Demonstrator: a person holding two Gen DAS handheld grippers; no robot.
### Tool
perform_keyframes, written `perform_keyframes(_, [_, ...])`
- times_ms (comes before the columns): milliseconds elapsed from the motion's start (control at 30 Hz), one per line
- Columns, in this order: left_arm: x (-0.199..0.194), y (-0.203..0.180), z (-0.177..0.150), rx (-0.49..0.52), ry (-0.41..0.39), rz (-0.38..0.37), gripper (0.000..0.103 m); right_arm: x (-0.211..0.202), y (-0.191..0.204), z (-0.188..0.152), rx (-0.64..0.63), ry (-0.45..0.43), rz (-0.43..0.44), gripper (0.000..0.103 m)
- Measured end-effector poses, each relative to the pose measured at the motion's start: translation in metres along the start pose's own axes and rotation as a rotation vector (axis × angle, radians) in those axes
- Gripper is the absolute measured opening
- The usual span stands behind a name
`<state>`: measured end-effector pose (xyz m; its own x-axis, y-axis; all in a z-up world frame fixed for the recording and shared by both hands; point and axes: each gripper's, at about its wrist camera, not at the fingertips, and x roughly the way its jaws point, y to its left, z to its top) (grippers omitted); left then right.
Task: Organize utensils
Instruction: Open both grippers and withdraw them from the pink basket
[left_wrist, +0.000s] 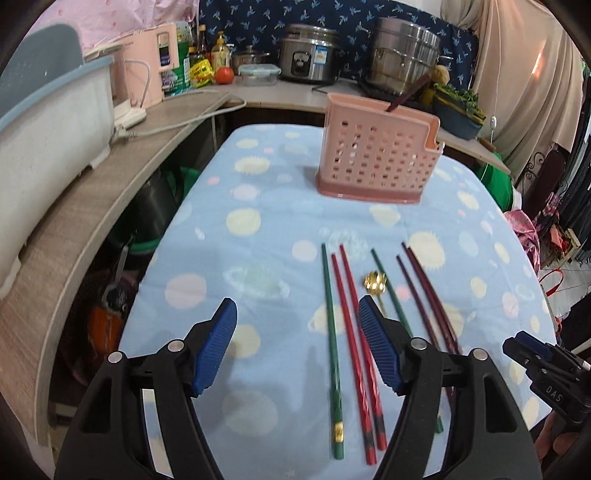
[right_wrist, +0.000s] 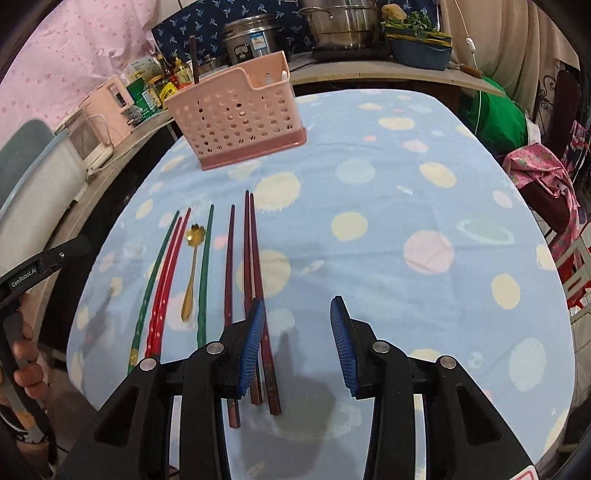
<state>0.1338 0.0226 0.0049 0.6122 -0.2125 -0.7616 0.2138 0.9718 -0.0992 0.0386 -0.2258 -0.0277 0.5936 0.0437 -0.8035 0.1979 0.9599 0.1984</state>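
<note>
A pink perforated utensil holder (left_wrist: 376, 151) stands on the blue dotted tablecloth (left_wrist: 266, 192); one dark chopstick (left_wrist: 408, 92) leans out of it. The holder also shows in the right wrist view (right_wrist: 236, 122). Near the front lie two green chopsticks (left_wrist: 330, 332), two red chopsticks (left_wrist: 354, 343), a gold spoon (left_wrist: 375, 282) and three maroon chopsticks (left_wrist: 428, 299), side by side. My left gripper (left_wrist: 297, 314) is open and empty above the green and red ones. My right gripper (right_wrist: 297, 314) is open and empty; its left pad (right_wrist: 253, 343) covers the maroon chopsticks (right_wrist: 251, 254).
A wooden counter (left_wrist: 92, 206) runs along the left and back, with a white bin (left_wrist: 44, 133), a pink appliance (left_wrist: 147, 62), bottles, a rice cooker (left_wrist: 308, 55) and a steel pot (left_wrist: 402, 51). The table's right edge drops to pink and green bundles (right_wrist: 539, 166).
</note>
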Motion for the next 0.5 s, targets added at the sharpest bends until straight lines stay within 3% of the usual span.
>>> perform_keyframes(333, [0.008, -0.007, -0.032, 0.014, 0.065, -0.010, 0.065, 0.014, 0.011, -0.029, -0.039, 0.054, 0.000, 0.037])
perform_keyframes(500, [0.011, -0.006, -0.040, 0.013, 0.088, -0.013, 0.065, 0.018, 0.016, -0.034, -0.064, 0.063, -0.006, 0.029])
